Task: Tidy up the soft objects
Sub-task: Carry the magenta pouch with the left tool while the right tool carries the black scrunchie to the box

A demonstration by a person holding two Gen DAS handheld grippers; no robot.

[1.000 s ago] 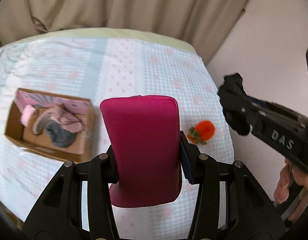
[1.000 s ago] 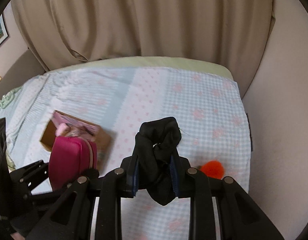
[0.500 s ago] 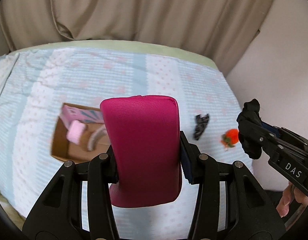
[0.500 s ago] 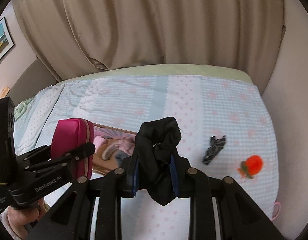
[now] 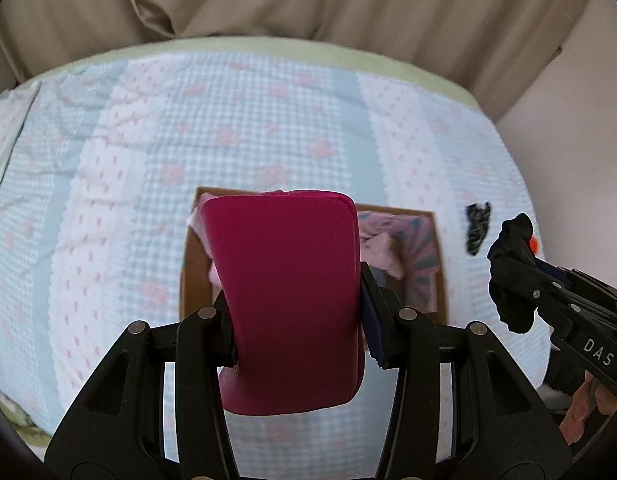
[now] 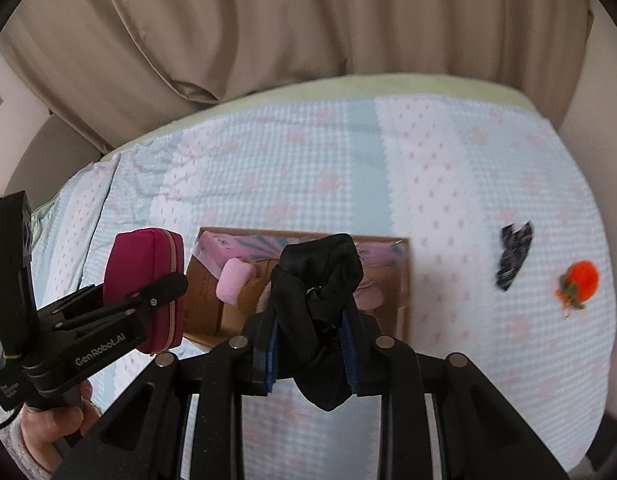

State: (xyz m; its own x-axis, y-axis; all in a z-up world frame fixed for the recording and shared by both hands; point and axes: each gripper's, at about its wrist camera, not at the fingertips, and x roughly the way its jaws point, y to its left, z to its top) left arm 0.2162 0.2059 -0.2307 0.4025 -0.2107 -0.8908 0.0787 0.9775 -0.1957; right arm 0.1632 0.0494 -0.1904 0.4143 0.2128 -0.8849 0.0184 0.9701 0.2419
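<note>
Quilted bed [image 6: 448, 184], cardboard box [image 6: 404, 280], dark scrunchie [image 6: 514, 254], orange plush [image 6: 582, 284]

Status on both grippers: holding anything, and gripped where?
Left gripper clamps the magenta zip pouch across its flat sides, near the lower half. Right gripper pinches the black scrunchie around its bunched middle.

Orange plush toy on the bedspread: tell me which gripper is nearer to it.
Right. The right gripper, holding a black scrunchie, sits between the cardboard box and the orange plush toy. The left gripper, gripping the magenta pouch, is farther away over the box.
</note>
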